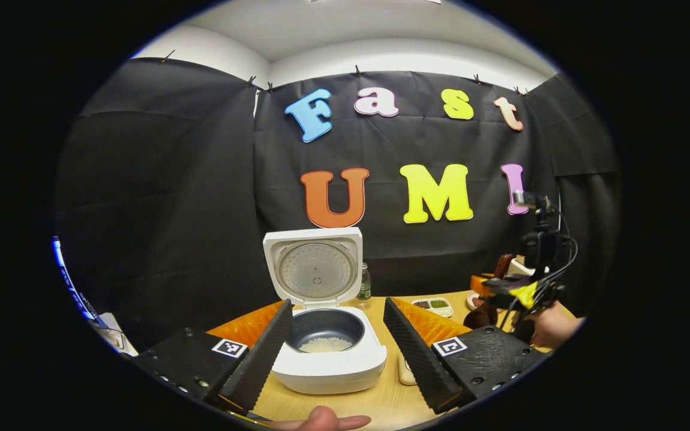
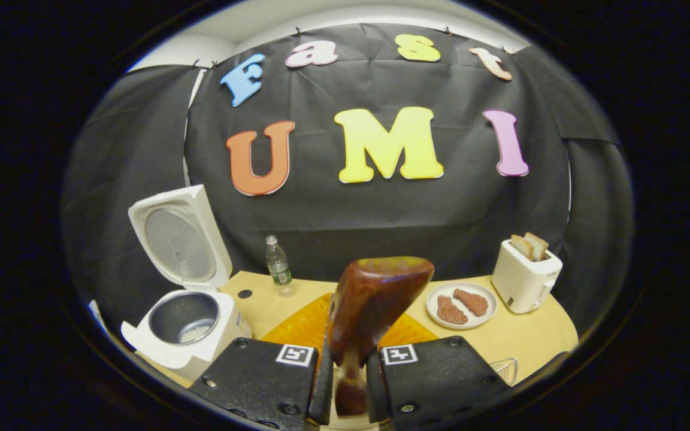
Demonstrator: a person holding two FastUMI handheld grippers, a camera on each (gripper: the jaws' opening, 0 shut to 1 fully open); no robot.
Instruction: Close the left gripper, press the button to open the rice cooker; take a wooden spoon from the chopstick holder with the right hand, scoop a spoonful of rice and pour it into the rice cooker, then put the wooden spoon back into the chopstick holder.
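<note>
The right claw (image 2: 345, 383) was clamped on the wooden spoon (image 2: 372, 311), handle gripped, bowl pointing up and forward; the open rice cooker (image 2: 186, 326) stood to its left on the counter (image 2: 536, 335), directly before the wide-open left claw (image 1: 336, 353).

Glossy white plastic rice cooker (image 1: 327, 359) with a dark matt metal inner pot; its lid (image 1: 315, 266) has a dull metal plate. The wooden spoon (image 2: 369, 305) looks lacquered and shiny. The table (image 2: 536, 335) is pale smooth wood
</note>
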